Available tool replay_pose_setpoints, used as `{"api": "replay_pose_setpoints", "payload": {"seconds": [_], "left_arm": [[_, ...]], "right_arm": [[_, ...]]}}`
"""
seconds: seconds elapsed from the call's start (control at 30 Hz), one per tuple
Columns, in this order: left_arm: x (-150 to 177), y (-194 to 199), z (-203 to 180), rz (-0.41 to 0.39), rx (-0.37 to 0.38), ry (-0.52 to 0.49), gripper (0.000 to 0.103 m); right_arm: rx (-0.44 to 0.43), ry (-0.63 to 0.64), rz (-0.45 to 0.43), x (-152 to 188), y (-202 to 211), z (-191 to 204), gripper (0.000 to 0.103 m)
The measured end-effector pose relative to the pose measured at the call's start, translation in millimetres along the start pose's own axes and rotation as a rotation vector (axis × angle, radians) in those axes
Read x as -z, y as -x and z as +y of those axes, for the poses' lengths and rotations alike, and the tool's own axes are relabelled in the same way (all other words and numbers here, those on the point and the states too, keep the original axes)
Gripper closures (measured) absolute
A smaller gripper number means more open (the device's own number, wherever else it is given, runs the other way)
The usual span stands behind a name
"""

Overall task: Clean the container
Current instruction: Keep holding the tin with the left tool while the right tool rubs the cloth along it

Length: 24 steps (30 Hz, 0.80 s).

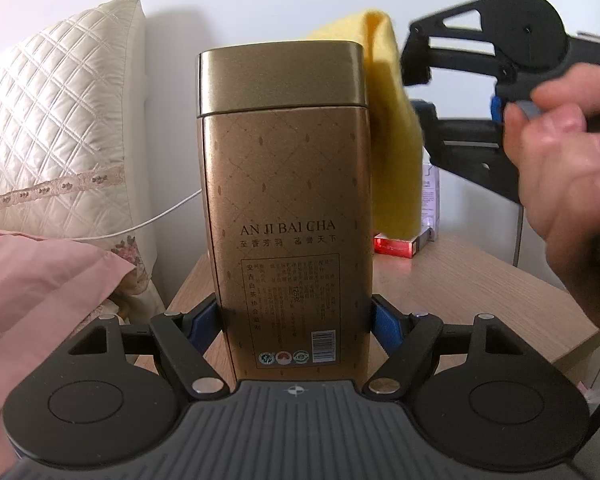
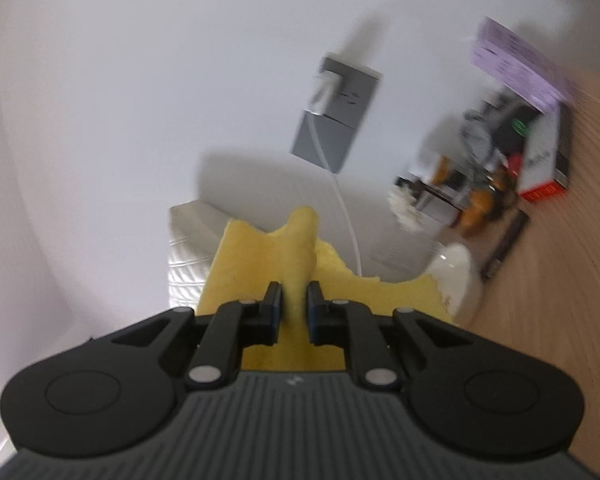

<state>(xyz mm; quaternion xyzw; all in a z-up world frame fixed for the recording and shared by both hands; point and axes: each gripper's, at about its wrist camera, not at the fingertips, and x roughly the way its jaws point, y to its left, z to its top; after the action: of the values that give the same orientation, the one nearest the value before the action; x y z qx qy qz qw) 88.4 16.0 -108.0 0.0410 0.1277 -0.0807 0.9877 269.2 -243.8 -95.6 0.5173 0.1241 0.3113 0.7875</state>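
Observation:
A tall gold tea tin [image 1: 288, 208] with its lid on stands upright between my left gripper's [image 1: 296, 320] blue-padded fingers, which are shut on its lower sides. My right gripper [image 1: 414, 96] shows at the upper right of the left wrist view, held by a hand, shut on a yellow cloth [image 1: 392, 136] that hangs behind the tin's right side. In the right wrist view, tilted and blurred, the right gripper [image 2: 294, 300] pinches a fold of the yellow cloth [image 2: 268, 264].
A wooden bedside table [image 1: 460, 280] lies below the tin, with a red box [image 1: 394, 246] and a purple-white box [image 1: 430, 200] at its back. Quilted pillow [image 1: 52, 128] and pink bedding [image 1: 40, 280] lie left. A wall socket with a white cable [image 2: 332, 120] is behind.

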Motion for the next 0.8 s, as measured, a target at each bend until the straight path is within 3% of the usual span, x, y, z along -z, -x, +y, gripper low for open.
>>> {"api": "replay_pose_setpoints", "payload": {"seconds": [0.13,0.23,0.37,0.47,0.67,0.8], "left_arm": [[0.3,0.8,-0.8,0.000,0.001,0.001,0.023],[0.4,0.9,-1.5,0.000,-0.001,-0.001,0.023],[0.7,1.5,-2.0,-0.001,0.002,-0.004,0.023],[0.8,2.4,-2.1,-0.002,0.004,-0.006,0.023],[0.5,2.7,-3.0,0.000,0.004,-0.004,0.023],[-0.5,2.0,-4.1,0.003,0.003,-0.003,0.023]], "right_arm": [[0.000,0.016,0.005,4.5,2.1,-13.5,0.089],[0.095,-0.015,0.040,15.7,5.1,-34.9,0.089],[0.144,-0.037,0.068,24.2,9.4,-48.0,0.089],[0.133,-0.044,0.067,19.4,6.4,-43.0,0.089],[0.012,-0.012,0.019,1.0,3.0,-7.9,0.088],[0.023,-0.008,0.014,5.7,5.7,-11.5,0.088]]}}
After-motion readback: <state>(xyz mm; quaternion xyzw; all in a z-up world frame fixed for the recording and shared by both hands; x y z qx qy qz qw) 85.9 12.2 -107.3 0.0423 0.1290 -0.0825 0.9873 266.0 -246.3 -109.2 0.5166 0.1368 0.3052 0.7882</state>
